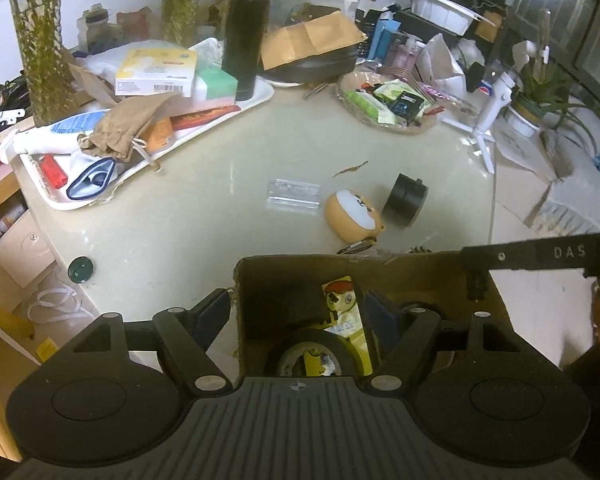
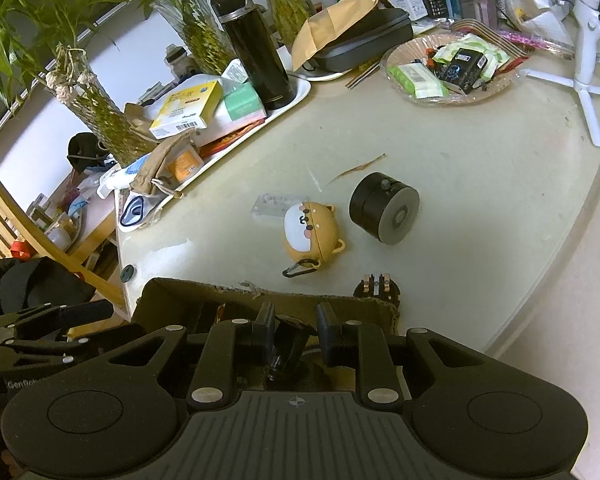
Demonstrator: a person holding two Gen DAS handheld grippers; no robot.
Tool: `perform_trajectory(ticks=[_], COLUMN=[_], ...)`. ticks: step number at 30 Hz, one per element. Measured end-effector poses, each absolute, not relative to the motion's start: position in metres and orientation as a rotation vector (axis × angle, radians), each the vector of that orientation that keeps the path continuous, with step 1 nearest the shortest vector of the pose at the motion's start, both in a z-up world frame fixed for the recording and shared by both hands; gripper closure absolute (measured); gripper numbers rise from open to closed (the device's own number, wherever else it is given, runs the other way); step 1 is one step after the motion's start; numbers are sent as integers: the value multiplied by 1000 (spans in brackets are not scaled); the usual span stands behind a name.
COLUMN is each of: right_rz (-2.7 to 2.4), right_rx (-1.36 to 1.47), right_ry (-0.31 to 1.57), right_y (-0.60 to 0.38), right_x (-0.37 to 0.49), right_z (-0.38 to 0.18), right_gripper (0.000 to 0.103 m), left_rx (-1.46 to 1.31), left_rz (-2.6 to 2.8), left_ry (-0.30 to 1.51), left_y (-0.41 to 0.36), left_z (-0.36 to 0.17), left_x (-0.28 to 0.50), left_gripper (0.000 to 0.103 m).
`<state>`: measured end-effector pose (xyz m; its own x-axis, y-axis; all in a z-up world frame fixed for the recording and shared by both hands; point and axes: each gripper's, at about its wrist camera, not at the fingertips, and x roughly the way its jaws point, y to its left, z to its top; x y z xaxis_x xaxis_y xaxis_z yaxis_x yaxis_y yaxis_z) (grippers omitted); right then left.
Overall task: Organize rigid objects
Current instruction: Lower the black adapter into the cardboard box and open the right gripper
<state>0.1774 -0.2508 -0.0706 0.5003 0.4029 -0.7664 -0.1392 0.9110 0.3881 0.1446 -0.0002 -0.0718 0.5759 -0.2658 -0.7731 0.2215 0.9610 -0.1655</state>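
One cardboard box (image 1: 380,276) sits at the near edge of the pale table (image 1: 204,216). Inside it, seen from the left wrist: one roll of black tape (image 1: 312,350) and one yellow cartoon-printed packet (image 1: 346,320) standing against it.

Loose on the table beyond the box: one tan bear-faced case (image 2: 310,228) with a black clip, one black cylinder (image 2: 384,212) lying on its side just right of it, one clear plastic packet (image 2: 270,206) just left of it, and one dry leaf strip (image 2: 358,168) farther back. One small black-and-copper part (image 2: 376,286) rests against the box's far rim.

Farther back: one white tray (image 2: 300,90) piled with boxes and a cloth pouch, one tall black flask (image 2: 256,48) standing on it, and one shallow basket (image 2: 496,80) of sachets.

Left gripper (image 1: 300,312): tilted down over the box, jaws apart and straddling the box's left wall, one finger outside, one inside; pads press on nothing.

Right gripper (image 2: 294,336): angled down into the box, jaws clenched on a small black object (image 2: 288,340); what it is I cannot tell.
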Motion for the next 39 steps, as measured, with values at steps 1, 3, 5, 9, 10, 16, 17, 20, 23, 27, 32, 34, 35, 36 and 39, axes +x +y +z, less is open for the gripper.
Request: perform_trajectory(ticks=[1,3,5,9,10,16,17,20,23,27,32,34,35,36,39], right_rz=[334,336,337,341,344,369,372,379,383,381,362,365,372,374,384], right_rx=[293,288,279,229,213,132,127,117,108,78,37,55,68,75,75], right_ry=[1000,1009,1019,1045,1049,1090,1095,1105,1112,1128,1153,1141,1138,1136,1135], right_y=[-251,-250,-250,-247,-246,-240,-240,-239,-238,-236,-232,-234,-235,-235,-234], right_x=[177,176,177,176,175,169,168,167,167,166,165,165,165,165,166], right_z=[-71,-72,-73,-74,-74,-77,-78,-79,-80,-82,-87,-85,-84,-84,-84], right_gripper=[78,78,78,78,78,78,78,78,78,78,54,45,41,39,30], left_rx=[-58,-66,-67,-50,-44,-21,-21,-18,-7,12,21,24,27,30,38], left_rz=[-283,-277,-276,-277,-276,-264,-262,-256,-254,-254,-253,-253,-254,-255,-258], left_ry=[912,910,910,916,920,937,939,940,941,942,948,953,954,955,957], left_y=[1,2,2,0,-1,-3,-2,-2,-3,-5,-5,-5,-6,-6,-7], left_z=[-71,-71,-71,-73,-74,-78,-78,-78,-78,-79,-80,-80,-80,-81,-81], left_x=[145,145,145,145,145,146,146,146,147,146,146,147,147,147,146], left_gripper=[29,29,29,29,29,29,29,29,29,29,29,29,29,29,29])
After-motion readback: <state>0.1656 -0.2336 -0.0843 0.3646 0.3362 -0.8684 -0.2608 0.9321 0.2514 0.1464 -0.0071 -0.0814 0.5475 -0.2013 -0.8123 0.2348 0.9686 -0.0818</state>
